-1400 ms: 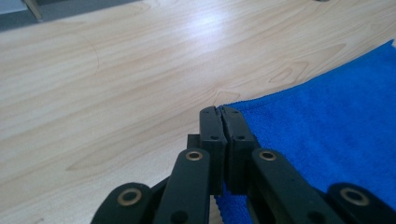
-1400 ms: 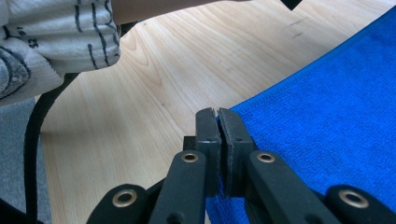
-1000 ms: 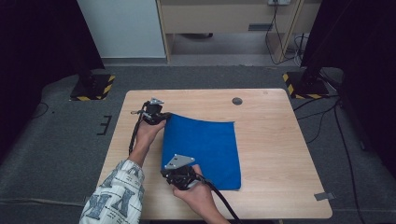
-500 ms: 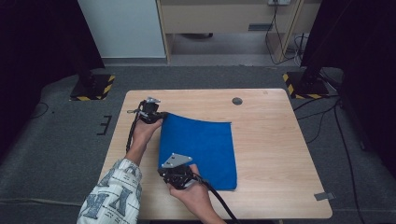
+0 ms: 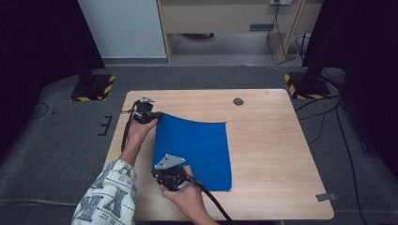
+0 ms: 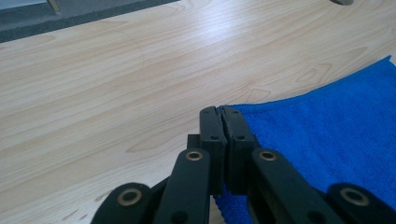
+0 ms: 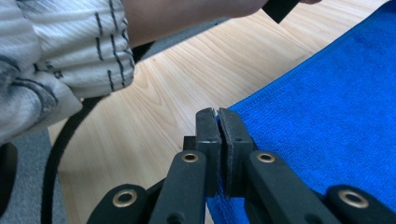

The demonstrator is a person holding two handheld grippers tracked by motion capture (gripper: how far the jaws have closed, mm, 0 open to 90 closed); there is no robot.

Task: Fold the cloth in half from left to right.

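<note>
Tools pinch our blue cloth (image 5: 195, 152): left tool (image 6: 222, 114) and right tool (image 7: 217, 116) each clamp corners close-up, while overhead we see the whole surface (image 5: 272, 140).

The blue cloth (image 5: 197, 152) looks like matt, fuzzy terry; beneath it, the table (image 5: 272, 150) shows smooth, pale wood grain.

The wooden table (image 5: 272, 154) is evenly lit from above in the high view, while the surroundings at both sides are left in near darkness and the frame is rendered soft and slightly grainy. In the left gripper view a pale sheen is cast across the wood at the top. In the right gripper view the patterned sleeve (image 7: 60, 60) close to the lens is blurred.
</note>
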